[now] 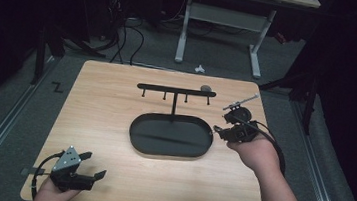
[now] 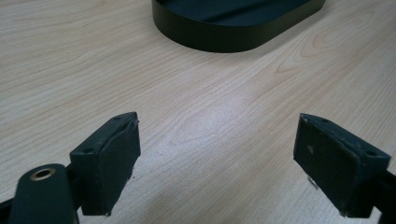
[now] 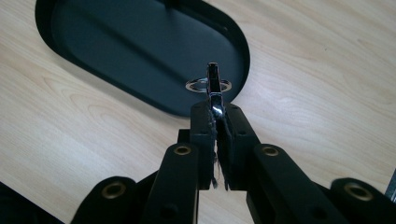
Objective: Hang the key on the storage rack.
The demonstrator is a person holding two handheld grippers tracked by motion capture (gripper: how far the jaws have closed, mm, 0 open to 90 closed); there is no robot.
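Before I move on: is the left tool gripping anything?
No, the left tool has its black jaws wide apart over bare light wooden table.

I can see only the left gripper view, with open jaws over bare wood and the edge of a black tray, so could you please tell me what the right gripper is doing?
Observer: The right gripper is shut on a small metal key ring, held at the tray's right end.
Operator: Thank you. Is anything standing in that tray?
Observer: Yes, a black post rises from its far side and carries a bar with four hooks.
Operator: Is anything hanging on the hooks?
Observer: No, all four look bare in the high view.
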